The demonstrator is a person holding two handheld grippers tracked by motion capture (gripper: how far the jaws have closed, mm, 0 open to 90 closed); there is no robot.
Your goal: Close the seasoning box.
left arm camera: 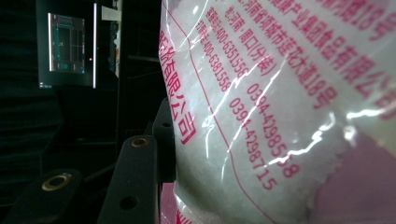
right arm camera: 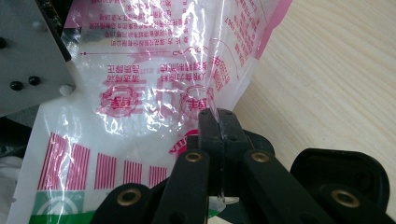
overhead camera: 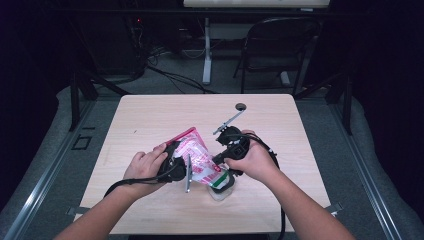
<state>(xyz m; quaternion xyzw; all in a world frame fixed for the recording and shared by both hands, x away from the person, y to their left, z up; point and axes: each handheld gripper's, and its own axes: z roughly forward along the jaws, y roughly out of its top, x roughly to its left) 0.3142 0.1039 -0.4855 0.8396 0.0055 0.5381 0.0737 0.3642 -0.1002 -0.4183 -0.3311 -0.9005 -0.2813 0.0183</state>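
A clear plastic bag (overhead camera: 196, 156) with pink print and white grains is held up over the table (overhead camera: 150, 115) between both grippers. My left gripper (overhead camera: 176, 162) grips its left side. In the left gripper view the bag (left arm camera: 280, 93) presses against one black finger (left arm camera: 135, 182) and hides the other. My right gripper (right arm camera: 218, 119) is shut on a thin clear edge of the bag (right arm camera: 154, 84); in the high view it (overhead camera: 221, 159) sits at the bag's right. A pale round container (overhead camera: 221, 191) lies under the bag's lower end.
The wooden table has a cable hole (overhead camera: 241, 106) near its far edge. A folding chair (overhead camera: 280, 45) and a desk leg (overhead camera: 207, 50) stand beyond the table. The left gripper's grey plate (right arm camera: 28, 56) is close at the upper left of the right gripper view.
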